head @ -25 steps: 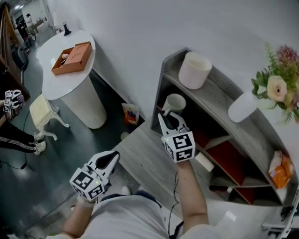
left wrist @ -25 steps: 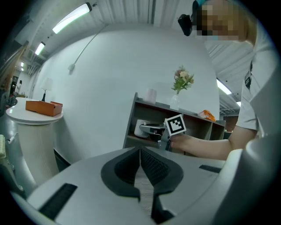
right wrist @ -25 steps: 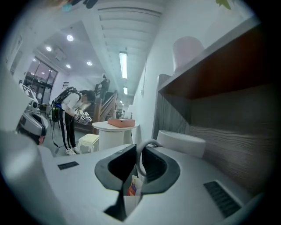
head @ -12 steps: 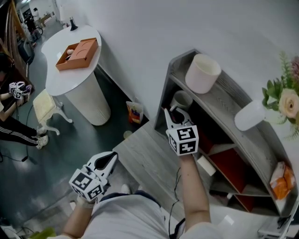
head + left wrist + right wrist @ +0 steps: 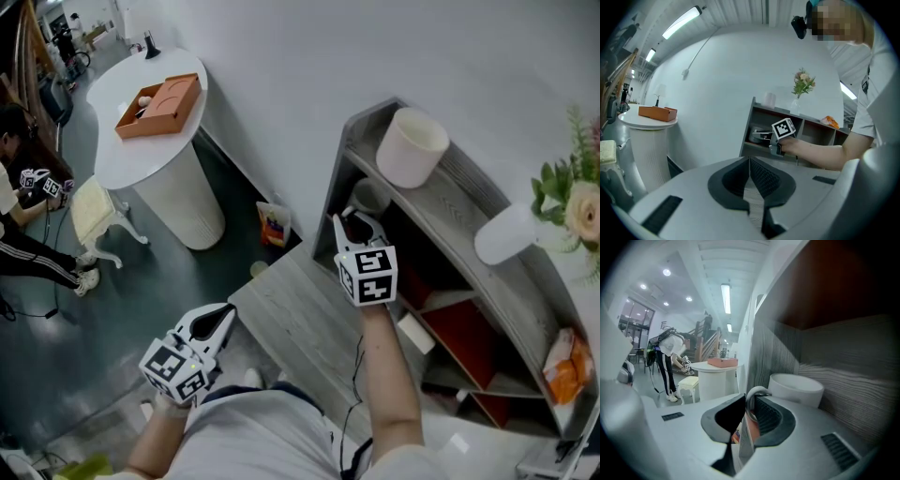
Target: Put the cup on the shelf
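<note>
The white cup sits inside the top left compartment of the grey wooden shelf, mostly hidden under the shelf's top board. My right gripper reaches into that compartment. In the right gripper view the cup is just beyond the jaws, and the right gripper is shut on the cup's handle. The left gripper hangs low at my left side, far from the shelf, with its jaws together on nothing. From there the cup shows in the shelf.
On the shelf's top stand a white pot, a white vase with flowers and an orange packet. A grey wooden table lies before the shelf. At far left are a round white table, an orange box, a stool and a person.
My right gripper has carried the cup forward from the compartment's mouth deeper under the top board. The left gripper has stayed where it was.
</note>
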A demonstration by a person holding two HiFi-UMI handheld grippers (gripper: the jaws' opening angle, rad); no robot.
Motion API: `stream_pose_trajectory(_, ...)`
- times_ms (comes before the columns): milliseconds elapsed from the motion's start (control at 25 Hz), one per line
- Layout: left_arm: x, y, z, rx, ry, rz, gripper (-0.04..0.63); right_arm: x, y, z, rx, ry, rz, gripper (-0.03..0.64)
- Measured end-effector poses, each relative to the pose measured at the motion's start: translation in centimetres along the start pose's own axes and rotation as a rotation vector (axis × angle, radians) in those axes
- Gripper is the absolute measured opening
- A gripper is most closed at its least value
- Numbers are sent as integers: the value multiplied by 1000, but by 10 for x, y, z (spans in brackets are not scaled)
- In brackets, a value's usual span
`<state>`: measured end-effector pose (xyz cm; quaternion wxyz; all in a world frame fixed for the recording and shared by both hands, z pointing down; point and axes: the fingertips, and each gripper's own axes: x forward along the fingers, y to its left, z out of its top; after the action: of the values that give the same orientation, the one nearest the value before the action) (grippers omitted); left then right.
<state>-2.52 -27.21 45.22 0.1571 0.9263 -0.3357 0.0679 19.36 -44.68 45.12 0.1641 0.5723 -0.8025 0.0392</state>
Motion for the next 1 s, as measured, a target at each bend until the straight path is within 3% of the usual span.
stream_pose_trajectory(280,-2,-3,-2,4,-1,-10,17,-1,0,-1,14,-3,3,91)
stream_pose_trajectory(680,-5,-5,1,8,-13,-39,17,-38,7,0,93,-67,-5,94)
stream_pose_trajectory(1000,6,-19,9,21,-26,-125,17,-96,37,5,126,-154,-34,63)
